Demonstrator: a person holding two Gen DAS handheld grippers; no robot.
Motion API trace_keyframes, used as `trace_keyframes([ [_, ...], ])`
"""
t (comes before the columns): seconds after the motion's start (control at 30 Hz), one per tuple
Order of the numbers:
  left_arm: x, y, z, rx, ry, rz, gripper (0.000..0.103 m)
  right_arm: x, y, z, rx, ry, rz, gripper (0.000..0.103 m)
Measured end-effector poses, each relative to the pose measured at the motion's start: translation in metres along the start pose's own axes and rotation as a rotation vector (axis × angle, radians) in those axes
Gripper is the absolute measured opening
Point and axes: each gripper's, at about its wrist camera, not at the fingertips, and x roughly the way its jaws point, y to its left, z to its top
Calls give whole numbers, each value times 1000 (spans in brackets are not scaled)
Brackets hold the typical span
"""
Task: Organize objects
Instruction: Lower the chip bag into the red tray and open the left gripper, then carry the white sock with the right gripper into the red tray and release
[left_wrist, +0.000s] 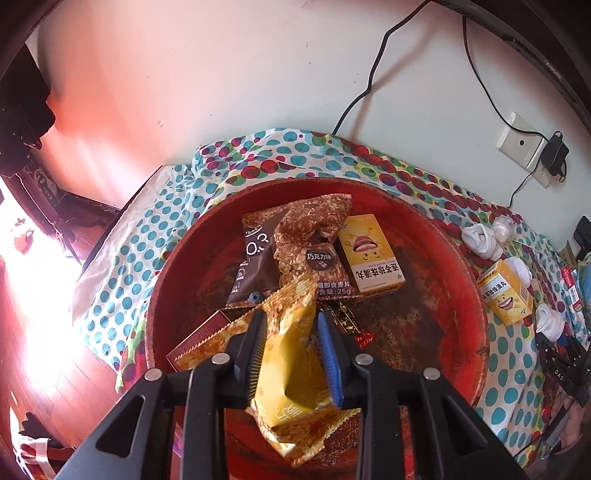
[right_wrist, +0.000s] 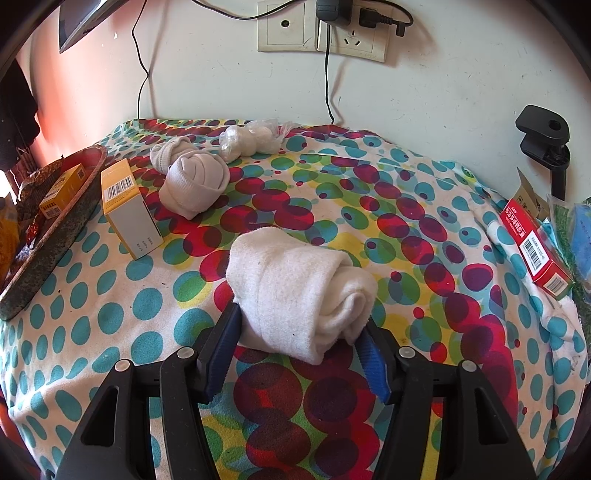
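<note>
Left wrist view: left gripper (left_wrist: 291, 325) is hanging over the red tray (left_wrist: 461, 258), which is filling the centre of the frame. Its fingers (left_wrist: 330, 354) are clamping a yellow packet (left_wrist: 291, 369); the packet's long axis is running along the fingers, from the lower centre up toward the tray's middle. Count in the tray: two brown packets (left_wrist: 295, 251) overlapping at the upper centre, one yellow box (left_wrist: 371, 254) touching their right side, one red box (left_wrist: 199, 339) at the lower left, partly under the held packet. A small dark-and-gold item is lying just right of the fingers; I cannot tell what it is. Off the tray, at right: a second yellow box (left_wrist: 508, 295).

Right wrist view: right gripper (right_wrist: 299, 332) is low over the desk (right_wrist: 110, 332). A white sock roll (right_wrist: 295, 291) is lying between the fingers (right_wrist: 371, 360), its long axis crossing them; both fingers are touching its near end, but a firm clamp I cannot confirm. Count: two sock rolls, the other (right_wrist: 194, 184) at the upper left; one plastic bag (right_wrist: 251, 138) behind it; one yellow box (right_wrist: 129, 214) just beside the tray (right_wrist: 55, 240); one red box (right_wrist: 535, 251) at the right edge.

Judgement: the left is nearer the tray, the right nearer the socks.
</note>
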Motion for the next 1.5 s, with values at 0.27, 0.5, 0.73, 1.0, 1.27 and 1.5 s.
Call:
trace_keyframes([
  [0.27, -7, -8, -18, -26, -8, -58, 36, -3, -4, 0, -8, -9, -3, 43],
  [0.5, -18, -7, -39, -76, -22, -113, 36, -3, -2, 0, -9, -10, -6, 42],
  [0.73, -47, -18, -68, -55, -145, -109, 37, -5, -16, -1, 31, -14, 4, 43],
  [1.0, -72, -27, -83, -43, -276, -141, 41, -14, -25, -4, 52, -45, -9, 53],
  [1.27, -74, -49, -96, 26, -321, -198, 41, -27, -36, -6, 69, -118, 1, 38],
  [1.5, -65, -68, -108, 145, -326, -168, 41, -27, -33, -8, 20, -110, -44, 32],
])
